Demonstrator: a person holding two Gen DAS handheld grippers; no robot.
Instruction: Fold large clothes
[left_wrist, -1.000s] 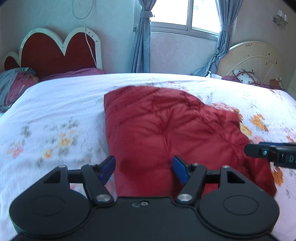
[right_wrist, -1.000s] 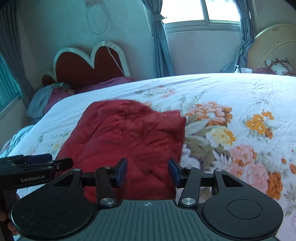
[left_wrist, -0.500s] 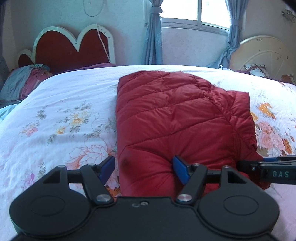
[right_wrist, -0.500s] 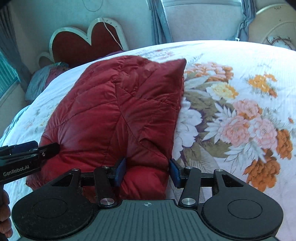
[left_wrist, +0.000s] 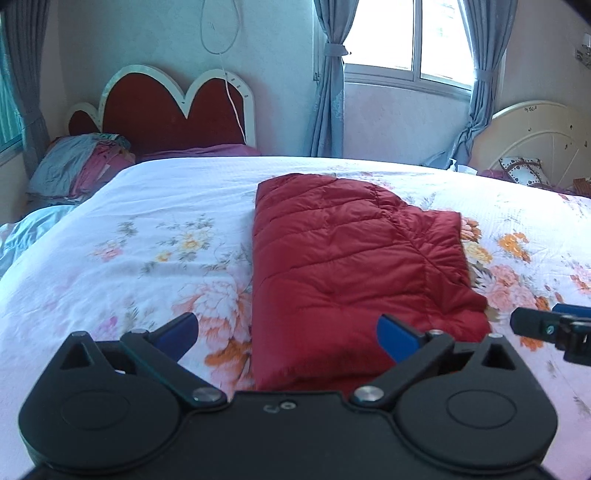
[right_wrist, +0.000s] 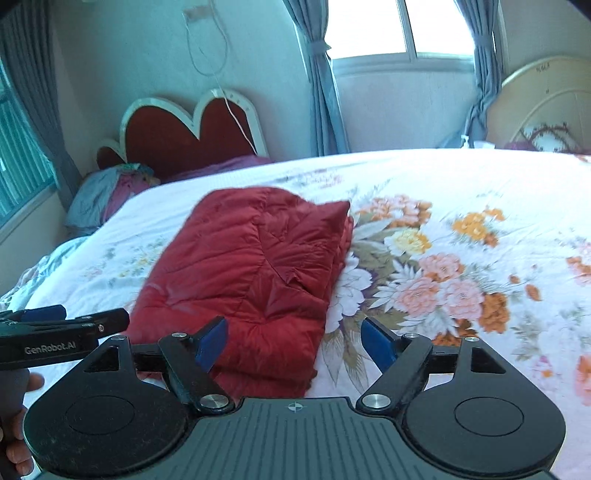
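The blue pads (left_wrist: 177, 329) of the left gripper (left_wrist: 286, 332) are standing spread as wide as they go, having just been opening, and nothing is pinched between them: the near left corner of the red quilted jacket (left_wrist: 351, 266) is lying in the gap, untouched by either pad. The right gripper (right_wrist: 293, 341) is showing the same released state, its jaws having just been opening too, with the jacket's near right corner sitting between its pads (right_wrist: 380, 345) but free of them. Both are hovering just over the jacket's near edge, one at each corner, which reads as a letting-go of a fold carried over from the far side, judging by the doubled layers along the jacket's right edge.

The jacket is resting as a thick, rounded rectangle on the flowered bedspread (left_wrist: 129, 258), roughly mid-bed, with its long side running away from the grippers towards the window (left_wrist: 410, 37). It is lying flat because nothing is lifting it now; its padding is keeping the top layer puffed rather than creased. Left of the jacket, well apart, a heart-shaped red headboard (left_wrist: 173, 107) is standing against the wall with a heap of bedding (left_wrist: 77, 166) beside it. A cream headboard (left_wrist: 535, 136) is leaning against the wall to the jacket's far right. In the right wrist view, fingers of the person's hand (right_wrist: 14, 424) are showing under the left gripper's body.
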